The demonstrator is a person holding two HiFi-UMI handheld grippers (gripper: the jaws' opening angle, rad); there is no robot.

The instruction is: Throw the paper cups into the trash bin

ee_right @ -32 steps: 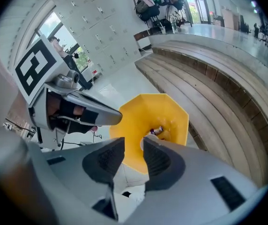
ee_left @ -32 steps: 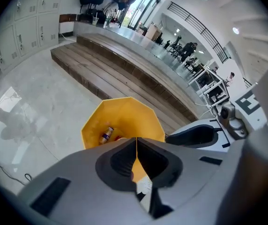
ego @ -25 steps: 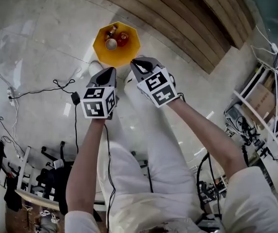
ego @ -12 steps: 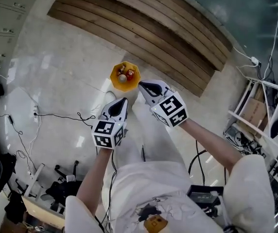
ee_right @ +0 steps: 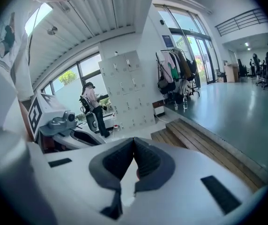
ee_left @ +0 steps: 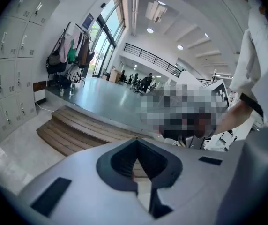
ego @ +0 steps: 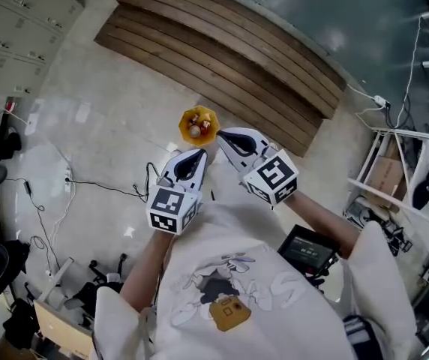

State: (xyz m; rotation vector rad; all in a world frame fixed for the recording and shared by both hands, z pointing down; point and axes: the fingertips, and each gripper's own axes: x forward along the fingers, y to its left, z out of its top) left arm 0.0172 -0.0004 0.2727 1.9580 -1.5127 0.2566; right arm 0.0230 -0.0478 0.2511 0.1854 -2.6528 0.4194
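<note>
Left gripper (ego: pixel 198 156) and right gripper (ego: pixel 226 136) are being held up side by side in front of the person's chest, near each other but apart, both pointing forward and somewhat down. Left gripper view: jaws are sitting together at the tips, nothing between them, only wooden steps (ee_left: pixel 78 130) showing beyond. Right gripper view: same, pads meeting at the tip, nothing clamped. Neither tool is carrying anything. The trash bin (ego: pixel 187 115) is standing on the floor well below the tools, showing just past both sets of tips in the head view, a little nearer the left gripper's line than the right's. It is looking like a small orange-yellow bin with an open top and a faceted rim. Inside it a pale round thing (ego: pixel 194 131) is lying, probably a paper cup, touching or just beside some reddish bits; too small to tell more. My read: with the jaws closed, empty and this high over the bin, the hands are not working on it; the dropping step is probably done, or the person is pausing between cups. No cup is showing in either gripper view.
</note>
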